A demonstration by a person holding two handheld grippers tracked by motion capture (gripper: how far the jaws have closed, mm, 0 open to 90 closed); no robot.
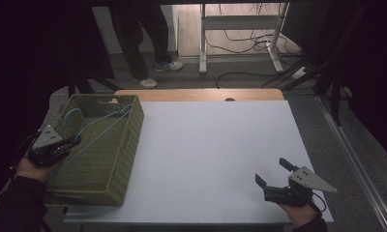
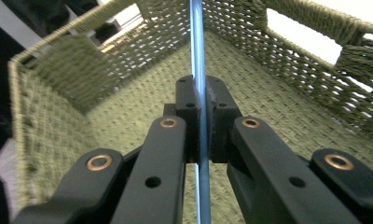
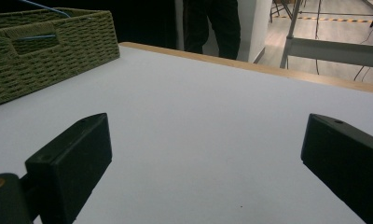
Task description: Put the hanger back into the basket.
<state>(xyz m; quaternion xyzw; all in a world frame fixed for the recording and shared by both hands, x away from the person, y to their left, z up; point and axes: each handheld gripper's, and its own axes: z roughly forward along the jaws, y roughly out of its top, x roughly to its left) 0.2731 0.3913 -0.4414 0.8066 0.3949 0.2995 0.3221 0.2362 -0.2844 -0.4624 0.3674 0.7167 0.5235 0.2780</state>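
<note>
Woven green wicker forms the basket (image 1: 115, 159) at the left of the frame in the high view, standing on the white table (image 1: 215, 159). We hold the left claw (image 1: 66, 142) over the basket's near left side, and its jaws are clamped tight on a thin blue hanger (image 2: 199, 56); in the left gripper view the blue wire runs straight up between the pressed pads toward the top of the frame. From above, the hanger's hook curls near the basket's upper left rim and its long wires slant across the interior toward the far corner. Our right claw (image 1: 274, 176) rests low at the lower right of the frame, jaws spread wide with nothing between them, well apart from the basket.

We judge the step in hand to be moving the hanger at the basket, though whether in or out we cannot tell. To do it well, we should keep the pinch firm on the slim wire, move slowly, and watch that the hook and far corner do not snag the weave or the handle slots. The free claw could steady the basket's right wall if it starts to slide.
</note>
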